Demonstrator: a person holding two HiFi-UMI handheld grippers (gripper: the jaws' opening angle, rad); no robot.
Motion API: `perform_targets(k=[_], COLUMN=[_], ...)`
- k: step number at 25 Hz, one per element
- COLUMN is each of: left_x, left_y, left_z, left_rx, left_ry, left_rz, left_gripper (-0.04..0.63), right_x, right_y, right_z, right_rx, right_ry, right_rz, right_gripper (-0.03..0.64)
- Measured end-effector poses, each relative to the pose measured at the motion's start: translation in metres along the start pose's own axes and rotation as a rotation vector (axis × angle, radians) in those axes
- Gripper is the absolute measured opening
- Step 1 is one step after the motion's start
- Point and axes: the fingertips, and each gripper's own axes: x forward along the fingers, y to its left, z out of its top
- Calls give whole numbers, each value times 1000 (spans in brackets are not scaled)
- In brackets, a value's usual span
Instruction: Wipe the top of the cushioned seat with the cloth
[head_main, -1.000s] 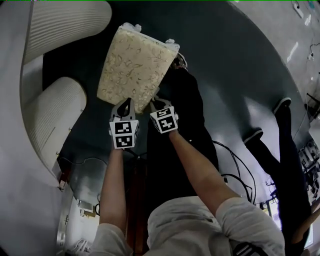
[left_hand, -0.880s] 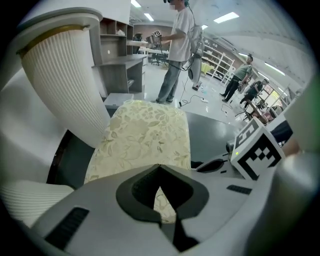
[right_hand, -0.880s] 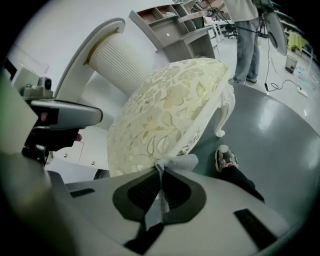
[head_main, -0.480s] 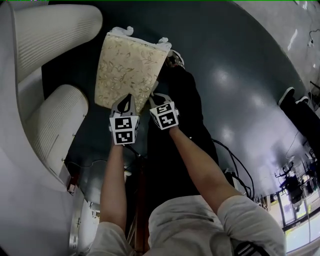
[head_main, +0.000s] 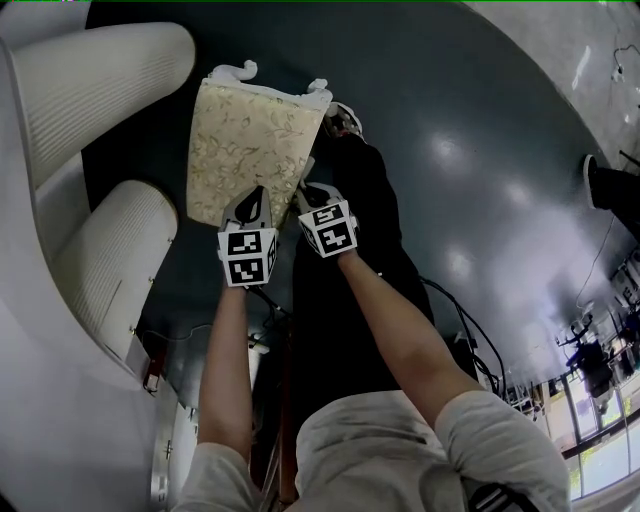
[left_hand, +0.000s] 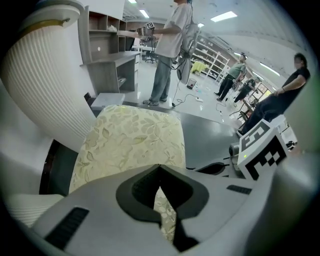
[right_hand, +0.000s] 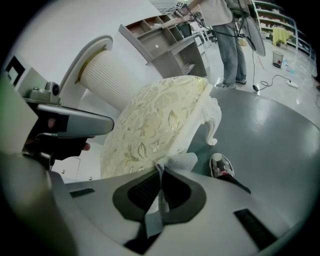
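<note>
Wiping the cushioned seat (head_main: 250, 140) well, I judge, means dragging the cloth (right_hand: 184, 161) flat across its whole floral top. The passes should overlap and run from the near edge to the far scrolled corners under light, even pressure. The stroke looks barely begun. Both claws sit at the seat's near edge. The left claw (left_hand: 160, 167) has its tips closed together with nothing clamped, and the cushion shows behind them. The right claw (right_hand: 160, 167) is pinched tight on the cloth, a thin pale strip whose free end bunches just at the seat's near corner.
</note>
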Motion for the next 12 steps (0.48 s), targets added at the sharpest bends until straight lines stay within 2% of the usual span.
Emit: perform_targets(k=[12], left_x=[10], left_y=[8], left_z=[20], left_rx=[10], left_ry=[-4], left_rz=[-3], left_gripper=[14], right_x=[-8], right_y=[-19], right_z=[29], right_rx=[33], right_ry=[-42], right_rz=[-22], right_gripper=[18])
